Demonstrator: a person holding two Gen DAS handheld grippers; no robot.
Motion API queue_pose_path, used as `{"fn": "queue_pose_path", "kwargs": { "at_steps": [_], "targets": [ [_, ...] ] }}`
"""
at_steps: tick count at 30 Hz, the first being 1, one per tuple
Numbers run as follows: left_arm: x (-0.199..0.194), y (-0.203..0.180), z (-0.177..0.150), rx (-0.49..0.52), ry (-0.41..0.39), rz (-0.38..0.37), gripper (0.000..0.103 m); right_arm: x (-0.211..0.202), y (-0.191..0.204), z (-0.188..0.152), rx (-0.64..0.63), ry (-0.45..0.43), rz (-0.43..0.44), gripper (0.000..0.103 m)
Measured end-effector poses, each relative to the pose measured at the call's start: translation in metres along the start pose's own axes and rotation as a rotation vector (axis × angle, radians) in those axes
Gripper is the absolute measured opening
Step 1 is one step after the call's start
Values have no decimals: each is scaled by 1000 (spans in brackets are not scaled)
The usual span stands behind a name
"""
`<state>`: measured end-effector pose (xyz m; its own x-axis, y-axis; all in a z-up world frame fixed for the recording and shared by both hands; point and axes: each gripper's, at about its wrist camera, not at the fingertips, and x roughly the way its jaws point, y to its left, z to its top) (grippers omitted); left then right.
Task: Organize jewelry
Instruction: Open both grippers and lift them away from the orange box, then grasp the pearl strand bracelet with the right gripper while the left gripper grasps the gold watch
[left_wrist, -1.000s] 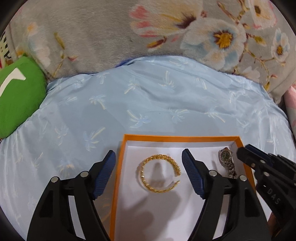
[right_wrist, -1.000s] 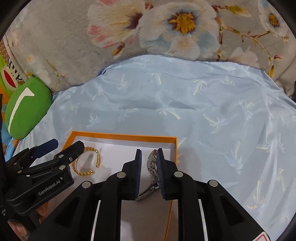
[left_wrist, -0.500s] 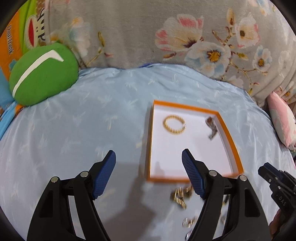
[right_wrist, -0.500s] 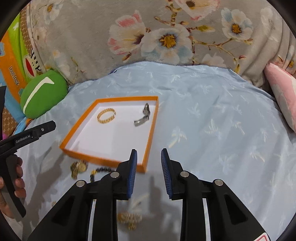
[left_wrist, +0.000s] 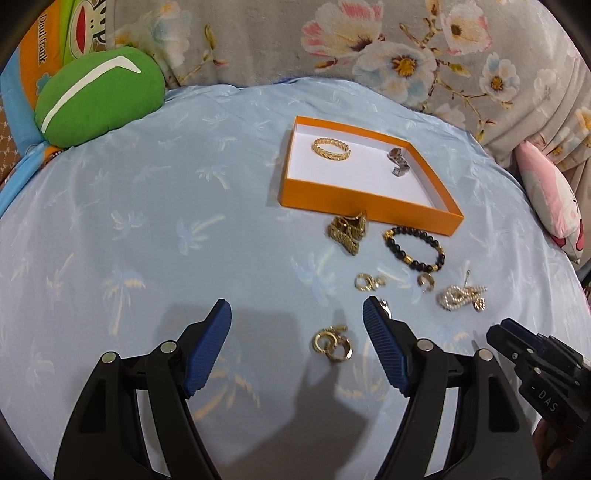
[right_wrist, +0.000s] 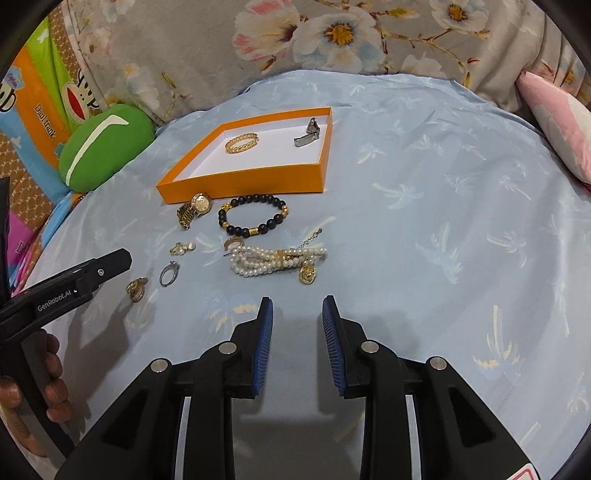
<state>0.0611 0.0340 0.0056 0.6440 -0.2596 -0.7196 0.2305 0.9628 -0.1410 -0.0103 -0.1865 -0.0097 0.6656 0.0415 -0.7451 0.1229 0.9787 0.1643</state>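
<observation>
An orange box on the blue cloth holds a gold bangle and a silver watch. In front of it lie a gold watch, a black bead bracelet, a pearl bracelet, gold earrings and a silver ring. My left gripper is open and empty, over the earrings. My right gripper is open and empty, just short of the pearls.
A green cushion lies at the far left. A floral pillow runs along the back. A pink pillow sits at the right. More small gold pieces lie between box and grippers.
Both grippers pulled back from the box. The right gripper let go of the silver watch, which now lies in the box, and opened wider. Loose jewelry came into view.
</observation>
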Motion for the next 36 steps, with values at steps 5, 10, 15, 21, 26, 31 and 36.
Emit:
{"fn": "queue_pose_path", "kwargs": {
  "at_steps": [5, 10, 15, 21, 26, 31, 36],
  "targets": [
    [0, -2, -7, 18, 0, 4, 71, 0, 8, 8, -83, -20, 12, 30],
    [-1, -1, -14, 44, 16, -13, 71, 9, 14, 29, -331, -15, 38, 44],
    [-4, 1, -20, 50, 29, -45, 72, 25, 7, 45, -412, 45, 103, 45],
    [-2, -4, -21, 66, 43, -48, 72, 44, 14, 42, -445, 97, 129, 45],
    [1, -4, -21, 60, 54, -37, 72, 42, 7, 40, -332, 98, 132, 24],
    [3, -5, -18, 55, 57, -33, 72, 35, 0, 31, -188, 90, 130, 11],
    [5, -9, -10, 49, 50, -43, 72, 26, -1, 20, -95, 67, 108, 11]
  ]
}}
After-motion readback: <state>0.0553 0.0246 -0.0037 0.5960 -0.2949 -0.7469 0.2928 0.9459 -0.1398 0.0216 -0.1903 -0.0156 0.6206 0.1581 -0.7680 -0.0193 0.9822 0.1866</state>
